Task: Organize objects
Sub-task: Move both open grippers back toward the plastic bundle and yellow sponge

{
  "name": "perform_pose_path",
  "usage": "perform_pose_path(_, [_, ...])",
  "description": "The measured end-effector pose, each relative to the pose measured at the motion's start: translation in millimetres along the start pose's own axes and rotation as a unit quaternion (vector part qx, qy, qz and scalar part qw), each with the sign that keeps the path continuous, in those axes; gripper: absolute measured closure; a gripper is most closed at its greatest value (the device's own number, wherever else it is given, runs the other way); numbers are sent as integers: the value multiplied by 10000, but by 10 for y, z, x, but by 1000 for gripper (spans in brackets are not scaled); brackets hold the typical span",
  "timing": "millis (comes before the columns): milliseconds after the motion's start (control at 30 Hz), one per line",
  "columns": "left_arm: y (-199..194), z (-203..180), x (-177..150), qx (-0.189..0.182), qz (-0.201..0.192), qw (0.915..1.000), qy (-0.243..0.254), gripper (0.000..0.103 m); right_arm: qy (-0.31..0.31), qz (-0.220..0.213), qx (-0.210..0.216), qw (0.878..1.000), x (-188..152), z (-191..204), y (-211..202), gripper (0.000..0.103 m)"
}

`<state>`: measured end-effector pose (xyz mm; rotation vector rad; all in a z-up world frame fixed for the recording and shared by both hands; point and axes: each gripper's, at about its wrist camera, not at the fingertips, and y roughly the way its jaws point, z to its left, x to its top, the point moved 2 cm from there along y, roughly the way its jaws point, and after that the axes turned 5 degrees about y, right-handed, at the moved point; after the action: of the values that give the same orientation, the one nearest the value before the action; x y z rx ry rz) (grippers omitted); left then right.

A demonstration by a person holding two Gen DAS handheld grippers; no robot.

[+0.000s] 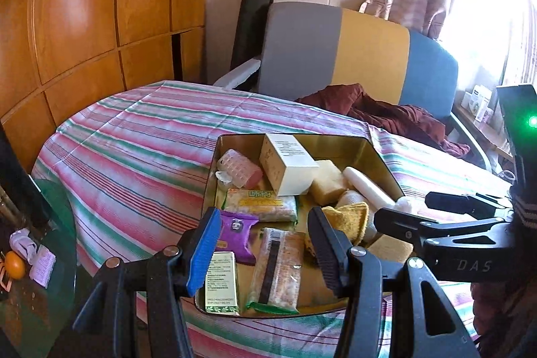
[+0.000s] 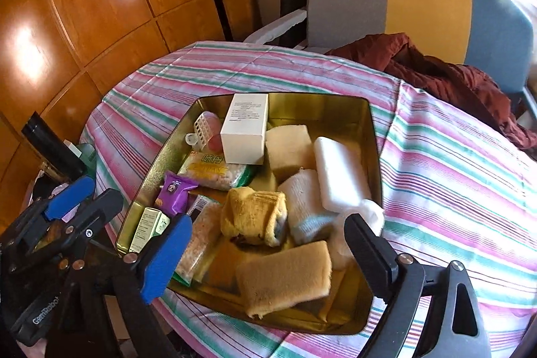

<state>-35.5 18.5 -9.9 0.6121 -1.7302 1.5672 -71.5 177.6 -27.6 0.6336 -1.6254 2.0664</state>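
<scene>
Item: gold tin (image 2: 339,109), open-topped, standing on the desk (image 2: 453,176) under a striped cloth, already holding most of the goods. Contents, far end: white carton (image 2: 245,130) leaning on a pink-and-white roller (image 2: 209,126); pale sponge (image 2: 290,148); white foam block (image 2: 340,173). Middle: yellow snack pack (image 2: 214,171), purple sachet (image 2: 174,192), white rolled cloth (image 2: 305,207), yellow towel (image 2: 253,213). Near end: green-and-white box (image 2: 149,223), barcode wafer pack (image 2: 201,240), tan sponge (image 2: 285,277). Right hand-held gripper (image 2: 265,254): jaws spread wide, nothing between the pads; it hangs over the tin's near end, the tan sponge directly below and between its fingers, the towel just beyond. Left hand-held gripper (image 1: 265,247): jaws part open and empty, above the tin's near left corner with the wafer pack and purple sachet under it. We judge the step in hand to be a release completed, or a fresh pick being chosen. To do it well, we would lift the right hand-held gripper clear without snagging the towel, keep the two hand-held grippers apart, and avoid toppling the leaning carton.
</scene>
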Motion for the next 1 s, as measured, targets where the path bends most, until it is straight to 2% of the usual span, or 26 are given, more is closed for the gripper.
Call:
perform_pose_path(267, [-58, -175, -7, -149, -21, 9997, 203, 49, 231, -92, -135, 9996, -105, -232, -168, 4])
perform_pose_path(567, [-90, -412, 17, -345, -45, 9982, 487, 49, 714, -126, -393, 9966, -249, -722, -336, 2])
perform_pose_path(800, [-85, -663, 58, -558, -59, 9952, 798, 49, 1219, -156, -693, 9900, -363, -1243, -505, 2])
perform_pose_path(1000, [-73, -957, 100, -808, -60, 9902, 1135, 49, 1725, -213, -1070, 9790, -518, -1794, -740, 2])
